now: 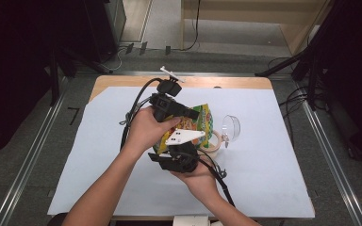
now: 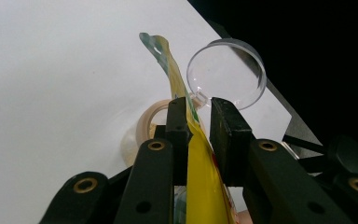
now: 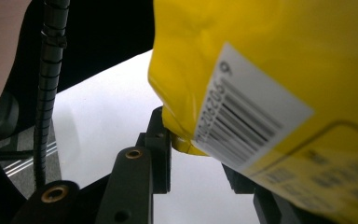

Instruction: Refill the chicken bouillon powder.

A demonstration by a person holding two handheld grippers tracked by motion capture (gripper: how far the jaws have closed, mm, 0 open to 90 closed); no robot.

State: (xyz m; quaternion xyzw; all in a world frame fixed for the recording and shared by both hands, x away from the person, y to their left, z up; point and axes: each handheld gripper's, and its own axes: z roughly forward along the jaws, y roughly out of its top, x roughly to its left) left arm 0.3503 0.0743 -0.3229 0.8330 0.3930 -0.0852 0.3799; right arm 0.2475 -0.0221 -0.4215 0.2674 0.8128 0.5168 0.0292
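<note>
Left gripper view: the yellow snack bag [image 2: 200, 177] stands edge-on between the left hand-held gripper [image 2: 199, 122]'s jaws, clamped.

tape roll [image 1: 214, 141] and clear cup [image 1: 231, 128] crowding right, left open

One snack bag [image 1: 199, 123], one tape roll [image 1: 213, 141], one clear lid [image 1: 231, 128].

Even overhead light is brightening the white sheet [image 1: 264, 155]; the frame edges are falling into darkness. The bag [image 3: 270, 84] is blurring close up.
</note>
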